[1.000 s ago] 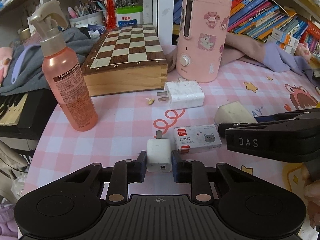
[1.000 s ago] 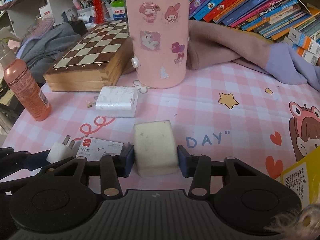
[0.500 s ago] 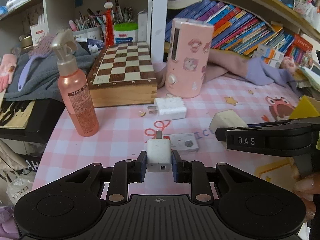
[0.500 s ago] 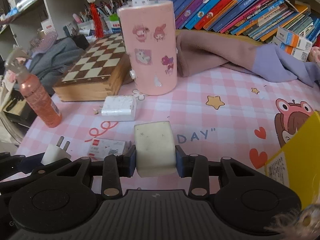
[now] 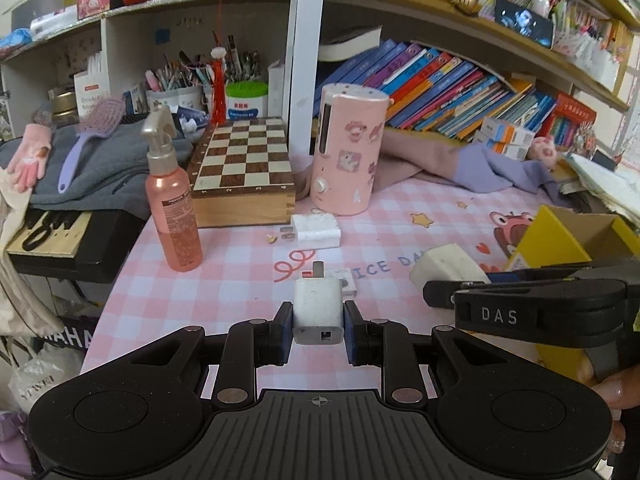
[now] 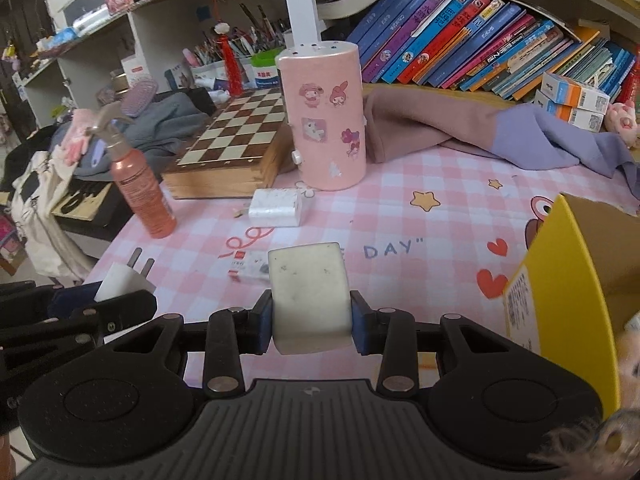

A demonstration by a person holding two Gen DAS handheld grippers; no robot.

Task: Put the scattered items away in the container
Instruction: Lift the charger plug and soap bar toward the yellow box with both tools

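Observation:
My left gripper is shut on a small white charger plug and holds it well above the pink checked table. My right gripper is shut on a cream block, also lifted. The open yellow cardboard box stands to the right and also shows in the left wrist view. A larger white charger lies near the pink canister, and a small staple box lies on the table below the grippers.
A pink spray bottle stands at the left table edge. A wooden chessboard box and a pink stickered canister stand at the back. A purple cloth lies before the row of books.
Both grippers have risen from the table with their items held. The view has widened, and the yellow box has come into view at the right.

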